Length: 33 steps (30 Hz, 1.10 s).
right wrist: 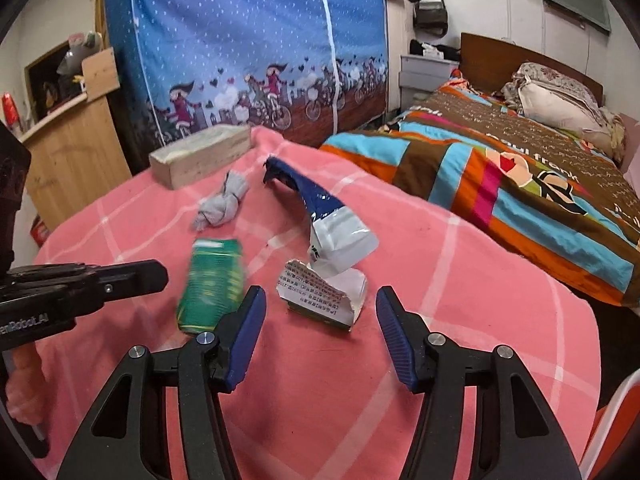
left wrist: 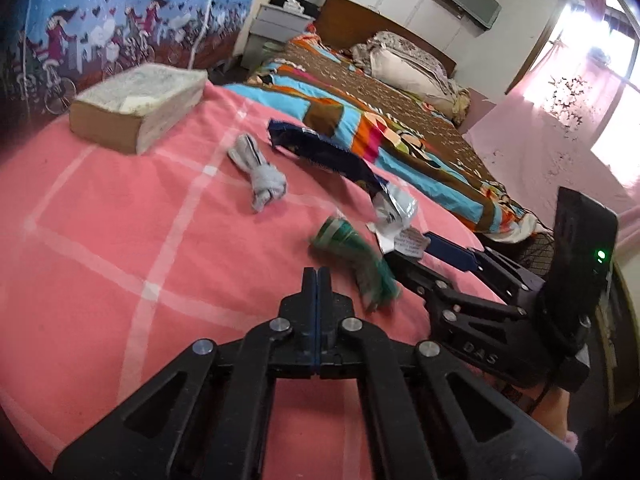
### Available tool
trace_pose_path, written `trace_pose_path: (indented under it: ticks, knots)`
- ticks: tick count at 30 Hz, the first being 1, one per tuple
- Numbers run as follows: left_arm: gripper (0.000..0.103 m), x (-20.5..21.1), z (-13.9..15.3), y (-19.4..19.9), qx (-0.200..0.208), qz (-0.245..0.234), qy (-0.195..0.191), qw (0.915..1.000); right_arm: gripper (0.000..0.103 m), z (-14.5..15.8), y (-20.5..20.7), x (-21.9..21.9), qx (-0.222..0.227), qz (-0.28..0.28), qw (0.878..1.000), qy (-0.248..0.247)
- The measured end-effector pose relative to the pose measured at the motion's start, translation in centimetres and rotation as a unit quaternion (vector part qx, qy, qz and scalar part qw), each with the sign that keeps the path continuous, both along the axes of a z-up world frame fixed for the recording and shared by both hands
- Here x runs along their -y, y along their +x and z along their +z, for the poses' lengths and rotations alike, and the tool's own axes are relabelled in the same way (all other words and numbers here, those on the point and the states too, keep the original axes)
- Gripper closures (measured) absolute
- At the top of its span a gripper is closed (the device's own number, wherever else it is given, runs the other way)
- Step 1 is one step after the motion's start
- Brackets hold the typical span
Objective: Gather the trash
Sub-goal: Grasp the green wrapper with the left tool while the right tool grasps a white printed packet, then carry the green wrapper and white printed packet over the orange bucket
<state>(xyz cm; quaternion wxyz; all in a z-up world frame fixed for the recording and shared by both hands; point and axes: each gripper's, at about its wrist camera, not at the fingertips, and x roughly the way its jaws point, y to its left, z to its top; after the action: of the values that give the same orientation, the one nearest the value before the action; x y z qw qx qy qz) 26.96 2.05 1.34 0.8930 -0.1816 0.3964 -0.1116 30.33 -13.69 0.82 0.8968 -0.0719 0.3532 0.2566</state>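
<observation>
Trash lies on a pink checked blanket (right wrist: pixel 460 320): a green wrapper (right wrist: pixel 212 284), a torn white paper scrap with print (right wrist: pixel 320 292), a blue and white foil bag (right wrist: pixel 332 216) and a knotted grey cloth (right wrist: pixel 222 206). My right gripper (right wrist: pixel 320 328) is open, its jaws on either side of the paper scrap, just short of it. My left gripper (left wrist: pixel 317 280) is shut and empty, just left of the green wrapper (left wrist: pixel 352 252). The right gripper (left wrist: pixel 412 250) shows in the left wrist view beside the paper scrap (left wrist: pixel 406 242) and foil bag (left wrist: pixel 332 152).
An open cardboard box (left wrist: pixel 136 100) stands at the blanket's far left corner (right wrist: pixel 200 154). A colourful quilt (right wrist: pixel 520 184) covers the bed to the right. A blue fabric wardrobe (right wrist: pixel 248 40) and a wooden cabinet (right wrist: pixel 68 152) stand behind.
</observation>
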Motion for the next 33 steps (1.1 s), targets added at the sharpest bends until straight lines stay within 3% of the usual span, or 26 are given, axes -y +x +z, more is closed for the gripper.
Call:
trace_pose_path:
  ticks: [2, 3, 9, 13, 16, 24, 26, 33]
  knots:
    - [0.101, 0.1, -0.1, -0.1, -0.001, 0.003, -0.003, 1.0, 0.055, 0.0, -0.1, 0.2, 0.0, -0.003, 1.0, 0.004]
    - [0.101, 0.2, -0.1, -0.2, 0.0, 0.002, -0.003, 1.0, 0.068, 0.1, -0.1, 0.3, 0.0, -0.004, 1.0, 0.008]
    - [0.094, 0.8, 0.4, -0.8, 0.012, -0.011, -0.012, 0.9998, 0.069, 0.7, -0.6, 1.5, 0.014, -0.016, 0.999, 0.03]
    - [0.062, 1.9, 0.6, -1.1, 0.02, -0.022, -0.02, 0.9994, 0.069, 0.9, -1.5, 2.6, 0.019, -0.019, 0.999, 0.028]
    - [0.057, 2.9, 0.7, -1.0, 0.02, -0.028, -0.018, 0.9992, 0.069, 0.9, -2.3, 3.8, 0.02, -0.024, 0.999, 0.032]
    - [0.062, 5.7, -0.3, 1.1, -0.024, 0.003, 0.041, 0.9989, 0.069, 1.0, -3.4, 6.7, 0.027, -0.046, 0.997, 0.058]
    - [0.079, 6.0, -0.3, 1.2, -0.022, 0.01, 0.052, 0.9984, 0.069, 1.0, -3.6, 6.9, 0.03, -0.045, 0.997, 0.063]
    - [0.092, 6.4, 0.1, 0.3, -0.005, 0.009, 0.068, 0.9976, 0.069, 1.5, -5.0, 7.0, 0.064, -0.047, 0.995, 0.066]
